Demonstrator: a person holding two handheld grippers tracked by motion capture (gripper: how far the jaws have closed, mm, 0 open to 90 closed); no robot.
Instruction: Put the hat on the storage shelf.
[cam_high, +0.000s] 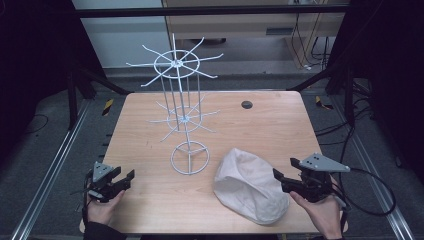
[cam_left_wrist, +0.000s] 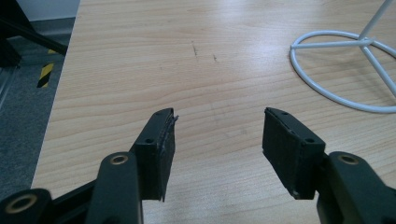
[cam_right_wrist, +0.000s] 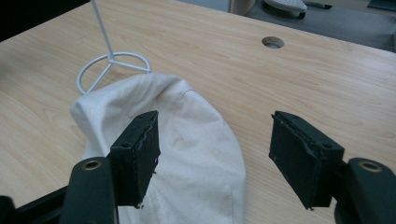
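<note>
A cream cloth cap (cam_high: 250, 184) lies flat on the wooden table (cam_high: 150, 200), front right of centre. A white wire display stand (cam_high: 184, 115) with two tiers of hook arms rises mid-table on a ring base (cam_high: 190, 158). My right gripper (cam_high: 284, 172) is open just right of the cap; its jaws hover over the cap's right edge (cam_right_wrist: 187, 140) in the right gripper view. My left gripper (cam_high: 125, 181) is open near the front left corner, with bare wood between its jaws (cam_left_wrist: 217, 126). The ring base (cam_left_wrist: 345, 70) lies ahead to its right.
A round cable hole (cam_high: 247, 104) sits at the table's back right. Metal rails run along both sides of the table, and black frame posts stand behind. A cable trails from the right gripper off the right edge.
</note>
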